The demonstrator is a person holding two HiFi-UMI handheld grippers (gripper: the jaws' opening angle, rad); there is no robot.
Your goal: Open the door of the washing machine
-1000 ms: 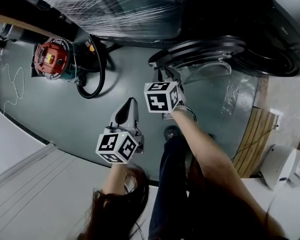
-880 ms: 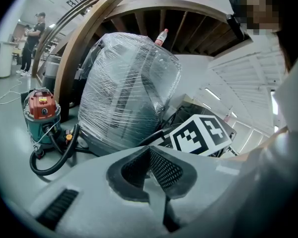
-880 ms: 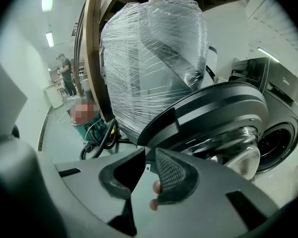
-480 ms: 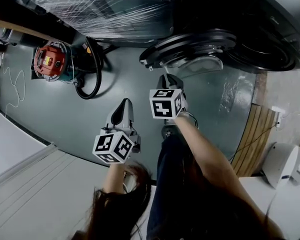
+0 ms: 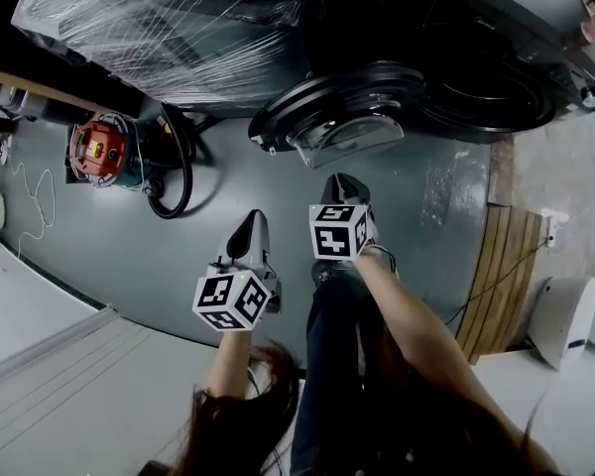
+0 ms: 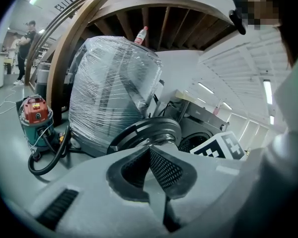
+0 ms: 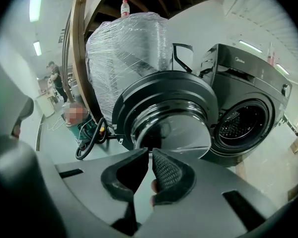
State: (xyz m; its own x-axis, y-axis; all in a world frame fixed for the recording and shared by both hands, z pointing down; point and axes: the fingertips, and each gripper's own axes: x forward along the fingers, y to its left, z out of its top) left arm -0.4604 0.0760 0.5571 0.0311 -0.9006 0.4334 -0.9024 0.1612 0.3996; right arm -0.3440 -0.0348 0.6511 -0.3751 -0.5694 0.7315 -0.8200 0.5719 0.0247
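Note:
The black front-loading washing machine [image 5: 496, 58] stands at the top right with its round door [image 5: 337, 107] swung wide open to the left. The drum opening [image 7: 241, 123] is bare. My right gripper [image 5: 342, 184] hangs a short way in front of the door [image 7: 164, 108] and does not touch it. Its jaws have just been closing, and their tips nearly meet with nothing between them. My left gripper [image 5: 250, 228] floats beside it, lower left, over the grey floor. It is shut and empty [image 6: 149, 150].
A large appliance wrapped in clear film [image 5: 169, 28] stands left of the machine. A red vacuum cleaner [image 5: 104, 147] with a black hose [image 5: 174, 181] sits on the floor at the left. Wooden slats [image 5: 486, 276] lie at the right. A person [image 6: 25, 33] stands far off.
My right gripper has come away from the door's edge and drawn back, its jaws closing. The door stands further open to the left. My left gripper has shifted slightly.

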